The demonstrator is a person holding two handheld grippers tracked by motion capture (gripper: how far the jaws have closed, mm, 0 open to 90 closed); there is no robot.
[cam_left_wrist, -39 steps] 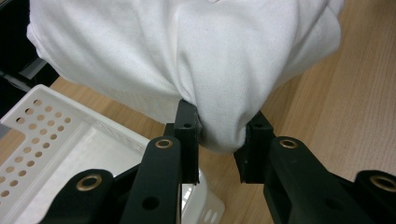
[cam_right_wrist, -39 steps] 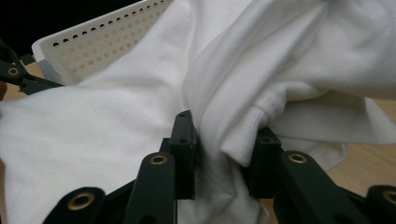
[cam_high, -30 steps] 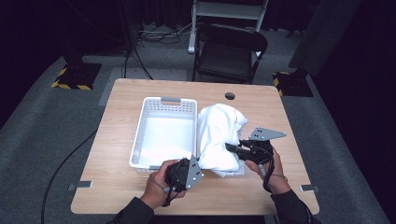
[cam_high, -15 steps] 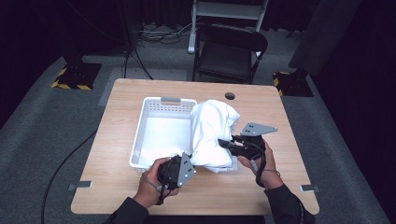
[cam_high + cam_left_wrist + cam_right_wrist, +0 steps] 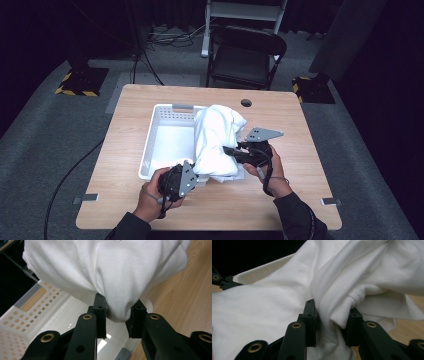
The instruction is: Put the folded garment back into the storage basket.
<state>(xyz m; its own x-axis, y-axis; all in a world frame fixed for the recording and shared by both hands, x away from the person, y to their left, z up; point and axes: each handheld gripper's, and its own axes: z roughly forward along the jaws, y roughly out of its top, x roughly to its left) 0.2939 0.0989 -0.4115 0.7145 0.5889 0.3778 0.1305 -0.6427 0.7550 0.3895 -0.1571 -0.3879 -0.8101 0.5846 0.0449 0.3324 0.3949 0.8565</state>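
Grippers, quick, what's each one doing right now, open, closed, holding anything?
Left gripper: closed on a fold of the white garment.
Right gripper: closed on the same garment, pinching a ribbed cuff.

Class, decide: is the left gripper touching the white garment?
Touching. In the left gripper view, the left gripper has both jaws pinching a fold of the garment.

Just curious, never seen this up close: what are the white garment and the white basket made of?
The white garment looks like soft knit cotton, matte, with a ribbed cuff. The white basket looks like smooth, slightly glossy moulded plastic, with rows of punched holes.
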